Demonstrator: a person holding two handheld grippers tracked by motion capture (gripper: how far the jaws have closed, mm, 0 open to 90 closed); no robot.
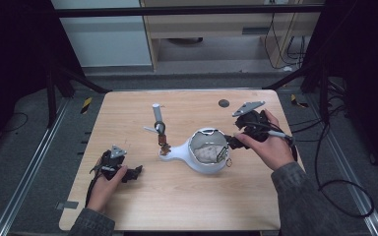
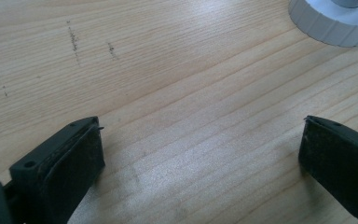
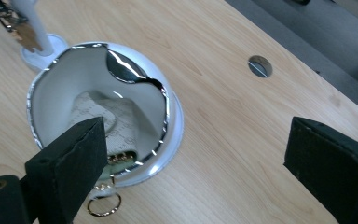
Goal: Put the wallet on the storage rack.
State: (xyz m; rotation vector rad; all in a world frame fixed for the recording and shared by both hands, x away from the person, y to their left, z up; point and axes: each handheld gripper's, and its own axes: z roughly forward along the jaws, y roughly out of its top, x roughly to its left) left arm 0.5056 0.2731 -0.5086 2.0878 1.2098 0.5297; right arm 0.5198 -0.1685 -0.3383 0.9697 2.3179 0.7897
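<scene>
The left gripper [image 1: 134, 172] sits low over bare table [image 2: 177, 93], its jaws spread wide with nothing between them. Ahead of its right jaw, well off, is the ribbed white edge of a base [image 2: 331, 23], which belongs, I think, to the stand [image 1: 163, 142] with its grey post and hanging trinkets.

Further right stands the bowl [image 1: 207, 150], a white egg-shaped dish with a jagged chrome rim and a pale patterned pouch [image 3: 116, 123] lying inside. The right gripper [image 1: 234, 142] hovers just beside it, jaws also wide apart and empty; the bowl lies ahead of and partly behind its left jaw, while bare wood lies before the right one.

The bowl looks hard, glossy and probably breakable, so a pad could slip on its curve; the rim wall nearest the jaw seems the fairest place to pinch. The pouch looks soft and light and would likely give under a squeeze.

The right gripper view shows a gold clasp [image 3: 121, 158] on the pouch and a loose ring [image 3: 104, 205] on the table by the left jaw, too small to make out from above. The high view alone shows both hands and how far apart they are.
</scene>
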